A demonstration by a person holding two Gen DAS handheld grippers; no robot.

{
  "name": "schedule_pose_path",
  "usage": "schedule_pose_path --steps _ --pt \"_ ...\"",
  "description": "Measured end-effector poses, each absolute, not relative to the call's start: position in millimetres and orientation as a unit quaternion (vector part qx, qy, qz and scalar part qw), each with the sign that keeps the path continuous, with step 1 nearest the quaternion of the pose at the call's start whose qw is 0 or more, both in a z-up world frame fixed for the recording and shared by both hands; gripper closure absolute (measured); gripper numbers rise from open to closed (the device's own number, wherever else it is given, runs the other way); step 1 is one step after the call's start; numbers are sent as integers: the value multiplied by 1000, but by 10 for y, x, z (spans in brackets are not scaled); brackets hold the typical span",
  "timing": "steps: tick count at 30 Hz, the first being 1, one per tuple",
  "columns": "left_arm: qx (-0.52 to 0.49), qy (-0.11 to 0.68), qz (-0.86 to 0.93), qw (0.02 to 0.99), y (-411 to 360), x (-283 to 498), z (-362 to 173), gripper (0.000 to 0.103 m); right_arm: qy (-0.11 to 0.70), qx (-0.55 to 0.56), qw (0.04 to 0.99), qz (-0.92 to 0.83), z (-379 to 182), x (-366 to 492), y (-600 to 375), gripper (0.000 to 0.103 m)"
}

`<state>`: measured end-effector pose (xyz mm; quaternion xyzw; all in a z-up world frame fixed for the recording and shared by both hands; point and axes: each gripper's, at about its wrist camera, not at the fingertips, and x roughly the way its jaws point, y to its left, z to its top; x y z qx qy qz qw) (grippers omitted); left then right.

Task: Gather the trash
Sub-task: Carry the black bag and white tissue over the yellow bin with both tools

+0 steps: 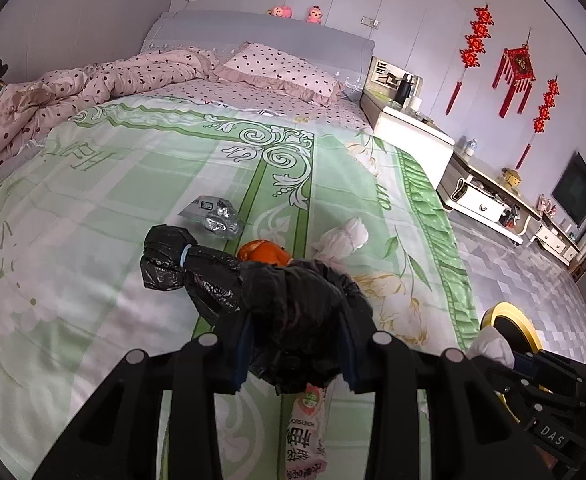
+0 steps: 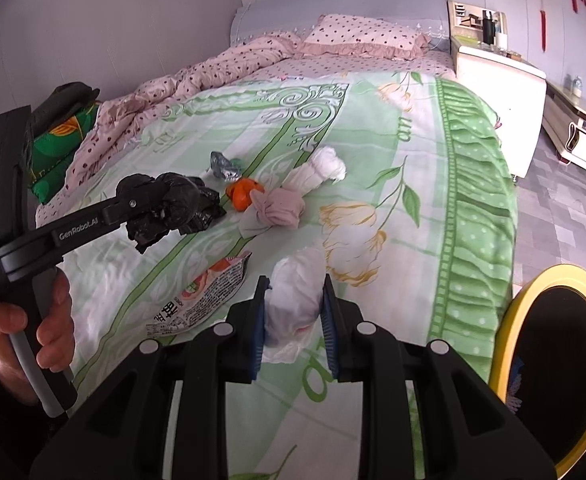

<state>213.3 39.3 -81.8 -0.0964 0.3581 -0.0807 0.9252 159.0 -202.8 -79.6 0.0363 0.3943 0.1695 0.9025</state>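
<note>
Crumpled black plastic bag (image 1: 293, 312) fills the jaws of the left gripper (image 1: 295, 354), both blue pads closed against it; bag trails ahead and left of the jaws to a knotted end with a blue band. Right gripper (image 2: 295, 326) is closed on a white tissue wad (image 2: 293, 292), pads touching each side. Snack wrapper (image 2: 205, 296) lies flat on the green bedspread (image 2: 413, 220) just left of the right jaws. Farther ahead: orange piece (image 2: 243, 194), pinkish cloth bundle (image 2: 277, 210) touching it, white rolled cloth (image 2: 325, 168) beyond, silver foil wrapper (image 2: 223, 166) to their left. Yellow-rimmed bin (image 2: 513, 320) stands off the bed edge, right of the right jaws. Person's hand (image 2: 25, 320) grips the left tool's handle.
</note>
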Motion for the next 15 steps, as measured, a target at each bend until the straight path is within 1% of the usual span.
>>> schedule_pose_path --steps 15 --pt "-69 324 -126 935 -177 1795 -380 70 347 69 926 131 -384 1308 -2671 79"
